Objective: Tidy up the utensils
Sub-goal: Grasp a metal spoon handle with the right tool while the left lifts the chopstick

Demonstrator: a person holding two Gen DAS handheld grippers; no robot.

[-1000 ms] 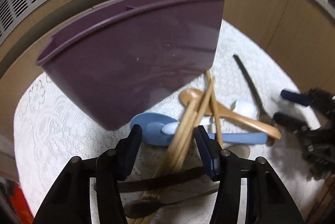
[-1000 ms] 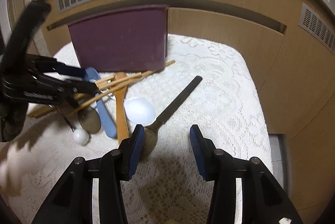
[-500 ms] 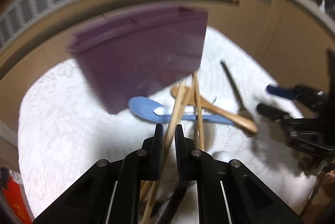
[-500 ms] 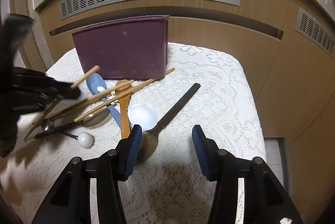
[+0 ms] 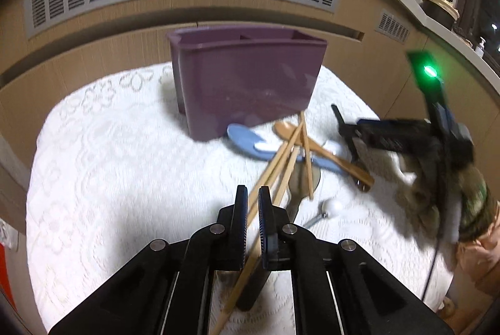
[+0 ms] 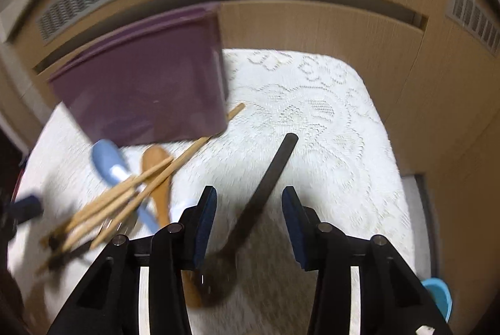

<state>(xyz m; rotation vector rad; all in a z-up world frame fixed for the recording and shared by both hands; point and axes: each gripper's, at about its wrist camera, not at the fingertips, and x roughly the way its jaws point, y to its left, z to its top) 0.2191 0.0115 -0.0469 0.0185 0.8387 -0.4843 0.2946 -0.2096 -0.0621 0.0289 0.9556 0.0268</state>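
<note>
My left gripper is shut on a wooden chopstick whose far end lies in the utensil pile. A purple caddy stands behind the pile on the lace cloth; it also shows in the right wrist view. The pile holds more chopsticks, a blue spoon, a wooden spoon and a metal spoon. My right gripper is open, with the dark handle of a spoon lying between its fingers. The right gripper also shows in the left wrist view.
A white-ball-ended utensil lies near the pile. The lace-covered table ends close to wooden cabinet fronts at the back and right. A blue object sits past the table's right edge.
My left gripper closed on a chopstick and pulled back from the caddy. My right gripper moved forward, so the dark-handled spoon now lies between its open fingers.
</note>
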